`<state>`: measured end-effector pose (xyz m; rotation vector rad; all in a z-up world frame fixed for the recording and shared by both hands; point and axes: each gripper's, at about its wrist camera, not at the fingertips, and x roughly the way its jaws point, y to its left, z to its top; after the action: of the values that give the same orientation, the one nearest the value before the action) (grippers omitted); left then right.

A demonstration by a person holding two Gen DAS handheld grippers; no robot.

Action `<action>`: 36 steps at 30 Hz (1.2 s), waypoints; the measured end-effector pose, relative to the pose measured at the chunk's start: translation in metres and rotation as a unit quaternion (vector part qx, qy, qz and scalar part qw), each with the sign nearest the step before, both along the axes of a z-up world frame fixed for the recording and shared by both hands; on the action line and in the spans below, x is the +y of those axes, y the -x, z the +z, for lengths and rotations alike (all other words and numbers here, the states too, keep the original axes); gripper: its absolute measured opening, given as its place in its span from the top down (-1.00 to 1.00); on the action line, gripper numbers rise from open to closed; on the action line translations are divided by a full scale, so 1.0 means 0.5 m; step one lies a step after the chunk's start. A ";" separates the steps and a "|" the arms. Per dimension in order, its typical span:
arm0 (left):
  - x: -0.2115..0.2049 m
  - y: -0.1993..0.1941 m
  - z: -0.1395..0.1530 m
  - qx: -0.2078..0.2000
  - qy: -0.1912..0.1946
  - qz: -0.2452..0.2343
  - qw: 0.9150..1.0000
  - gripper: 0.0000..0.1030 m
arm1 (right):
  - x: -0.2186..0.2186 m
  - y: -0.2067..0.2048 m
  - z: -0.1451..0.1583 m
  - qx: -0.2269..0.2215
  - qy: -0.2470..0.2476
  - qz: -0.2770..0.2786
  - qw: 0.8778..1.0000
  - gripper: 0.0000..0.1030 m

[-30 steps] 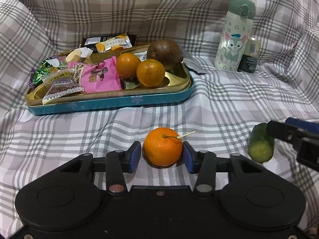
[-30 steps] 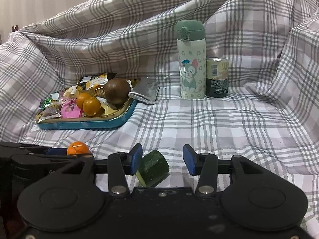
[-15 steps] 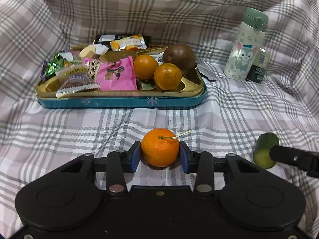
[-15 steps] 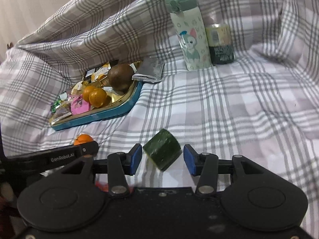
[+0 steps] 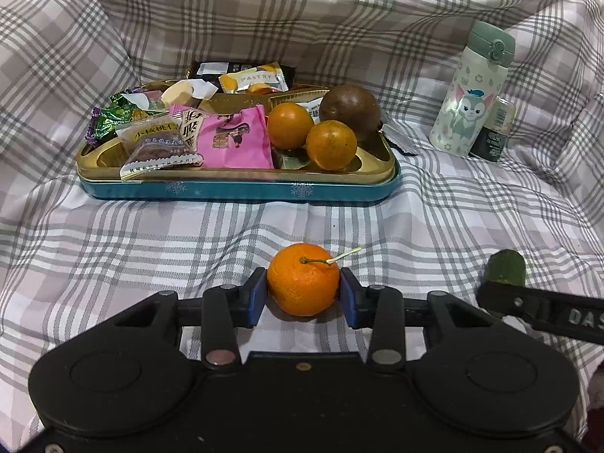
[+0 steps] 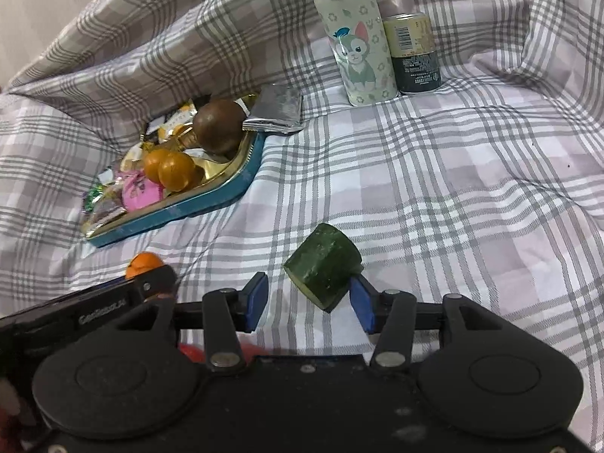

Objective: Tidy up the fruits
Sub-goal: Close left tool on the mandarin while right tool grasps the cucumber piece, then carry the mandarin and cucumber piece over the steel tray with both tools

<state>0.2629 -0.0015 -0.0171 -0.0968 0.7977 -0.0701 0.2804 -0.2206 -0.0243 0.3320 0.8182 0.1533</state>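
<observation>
Gripping a stemmed mandarin with the left gripper, right gripper just widening, loose around a cucumber chunk.

A small orange with a short stem lay on the checked cloth in front of the tray, stem pointing up and to the right. Two more oranges touched each other in the tray, against a round brown fruit. A dark green cucumber stub lay tilted on the cloth, cut face down-left
</observation>
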 end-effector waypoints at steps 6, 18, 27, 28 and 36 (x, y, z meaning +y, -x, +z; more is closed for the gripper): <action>-0.004 0.001 0.001 -0.001 -0.005 -0.006 1.000 0.06 | 0.017 -0.027 -0.001 0.002 0.015 -0.014 1.000 -0.03; -0.007 0.001 -0.001 0.000 -0.012 -0.009 1.000 0.06 | 0.031 -0.046 -0.005 -0.011 0.047 -0.023 0.999 0.04; -0.009 0.001 -0.002 0.004 -0.018 -0.011 1.000 0.06 | 0.026 -0.009 -0.003 -0.035 0.095 -0.012 0.995 0.14; -0.009 0.001 -0.002 0.004 -0.018 -0.011 1.000 0.06 | 0.022 -0.002 -0.003 -0.037 0.097 -0.013 0.994 0.14; -0.014 0.007 0.002 0.001 -0.031 -0.011 0.999 0.06 | -0.014 0.072 0.002 -0.068 0.111 -0.029 0.991 0.14</action>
<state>0.2595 -0.0086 -0.0163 -0.0302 0.8027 -0.0661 0.2443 -0.2276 -0.0230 0.1332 0.6822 0.0291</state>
